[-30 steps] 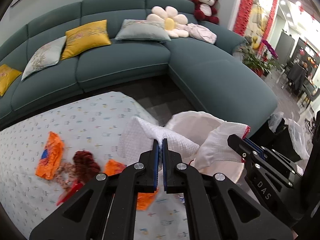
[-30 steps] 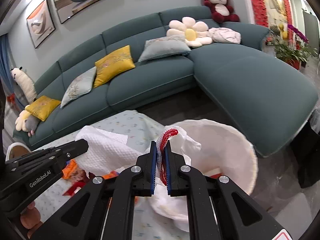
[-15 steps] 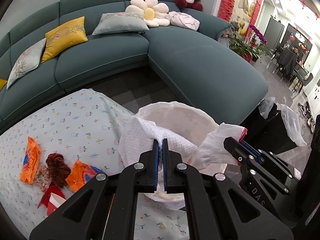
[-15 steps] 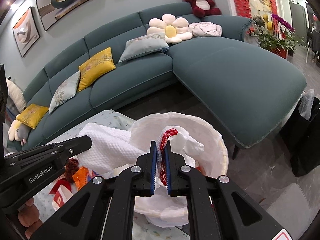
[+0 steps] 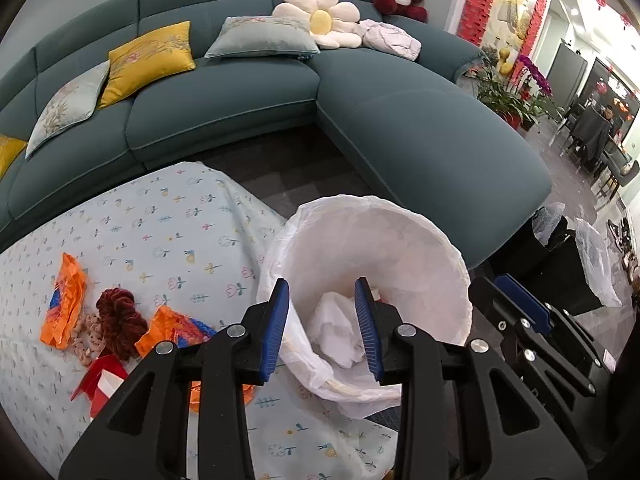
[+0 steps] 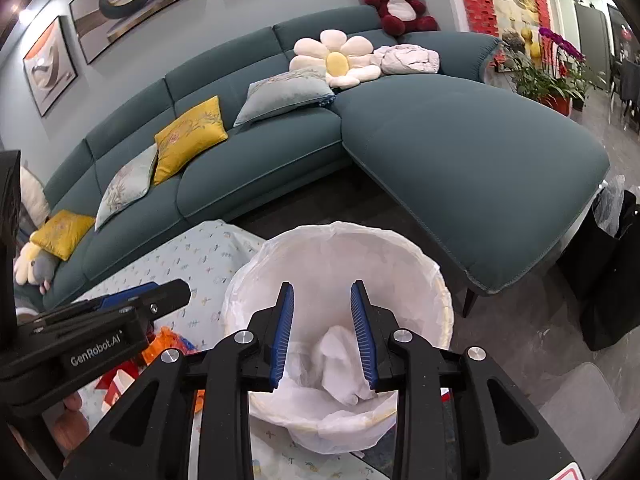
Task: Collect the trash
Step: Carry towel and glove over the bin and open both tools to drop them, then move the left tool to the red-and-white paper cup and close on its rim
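A white-lined trash bin (image 5: 420, 240) (image 6: 432, 280) stands at the table's corner. Crumpled white paper (image 5: 340, 332) (image 6: 340, 364) lies inside it. My left gripper (image 5: 322, 328) is open and empty above the bin's near rim. My right gripper (image 6: 323, 336) is open and empty above the bin too, and it shows at the right of the left wrist view (image 5: 520, 304). On the flowered tablecloth (image 5: 168, 220) lie orange wrappers (image 5: 66, 300) (image 5: 176, 326), a dark red yarn ball (image 5: 120, 312) and red paper scraps (image 5: 100, 376).
A teal corner sofa (image 5: 420, 140) with cushions curves behind the table and bin. Black bags (image 5: 560, 264) (image 6: 612, 264) stand on the floor at the right. Plants (image 5: 508, 96) stand further back on the right.
Both grippers opened and let go of the white papers, which now lie in the bin. Both views shifted so the bin sits under the fingers.
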